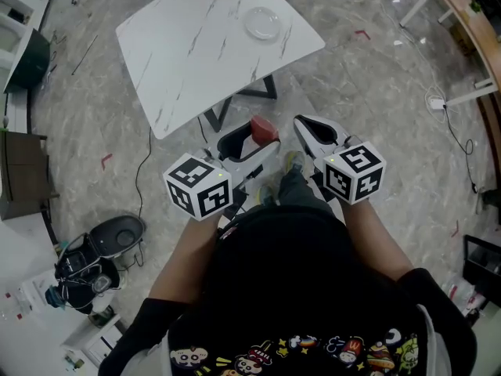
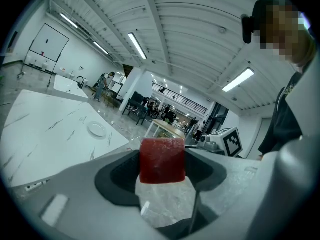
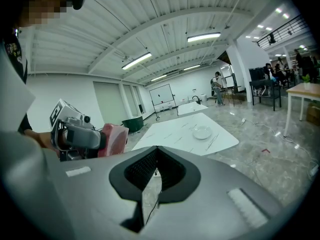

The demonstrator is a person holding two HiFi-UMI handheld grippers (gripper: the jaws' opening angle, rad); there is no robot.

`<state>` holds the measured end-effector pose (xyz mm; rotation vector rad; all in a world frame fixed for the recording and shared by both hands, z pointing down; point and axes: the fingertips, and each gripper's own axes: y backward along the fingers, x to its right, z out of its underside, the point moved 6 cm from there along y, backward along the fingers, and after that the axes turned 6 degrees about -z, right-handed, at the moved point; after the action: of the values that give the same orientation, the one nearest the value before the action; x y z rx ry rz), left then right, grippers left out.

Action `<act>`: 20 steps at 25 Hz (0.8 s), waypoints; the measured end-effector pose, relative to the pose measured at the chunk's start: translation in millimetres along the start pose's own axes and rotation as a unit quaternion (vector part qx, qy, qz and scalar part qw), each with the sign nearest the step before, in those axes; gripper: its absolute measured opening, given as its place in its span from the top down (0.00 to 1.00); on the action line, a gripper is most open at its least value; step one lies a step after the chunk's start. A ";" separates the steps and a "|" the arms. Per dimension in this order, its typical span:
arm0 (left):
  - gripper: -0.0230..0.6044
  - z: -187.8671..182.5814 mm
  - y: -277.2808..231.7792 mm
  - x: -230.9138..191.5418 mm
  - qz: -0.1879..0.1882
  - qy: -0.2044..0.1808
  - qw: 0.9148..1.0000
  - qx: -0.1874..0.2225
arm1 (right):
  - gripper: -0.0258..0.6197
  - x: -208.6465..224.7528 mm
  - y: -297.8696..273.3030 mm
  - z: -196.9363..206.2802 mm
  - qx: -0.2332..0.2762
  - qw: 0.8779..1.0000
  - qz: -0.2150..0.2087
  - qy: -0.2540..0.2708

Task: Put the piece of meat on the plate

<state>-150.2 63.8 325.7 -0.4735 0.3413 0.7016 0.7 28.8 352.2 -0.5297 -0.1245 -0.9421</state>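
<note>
A red block of meat (image 1: 264, 129) is clamped between the jaws of my left gripper (image 1: 261, 138), held in the air in front of the person's body and short of the table. In the left gripper view the meat (image 2: 161, 160) fills the gap between the jaws. A clear round plate (image 1: 261, 22) lies near the far right corner of the white marble table (image 1: 196, 53); the same plate (image 2: 96, 129) is small in the left gripper view and likewise the plate (image 3: 202, 132) in the right gripper view. My right gripper (image 1: 305, 125) is beside the left, shut and empty.
The table's black leg frame (image 1: 262, 92) stands below its near edge. Cables run over the stone floor (image 1: 141, 178). A black round device (image 1: 117, 235) sits on the floor at the left, and a wooden table (image 1: 470, 22) is at the far right. People stand far off.
</note>
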 end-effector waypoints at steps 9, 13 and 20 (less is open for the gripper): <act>0.52 -22.7 -65.0 -10.5 -0.017 0.008 1.000 -0.017 | 0.92 68.0 -8.3 -18.2 -0.005 1.000 -0.016 -0.017; 0.52 -30.0 -94.9 -18.0 -0.029 0.014 0.999 -0.025 | 0.92 99.6 -15.2 -26.9 -0.008 0.999 -0.028 -0.020; 0.52 -44.0 -143.0 -33.3 -0.061 0.010 0.997 -0.037 | 0.92 155.3 -24.4 -41.7 -0.013 0.998 -0.051 -0.020</act>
<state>-82.6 -72.2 346.5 -0.5668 0.3045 0.5921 67.9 -117.3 376.2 -0.5702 -0.1778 -1.0345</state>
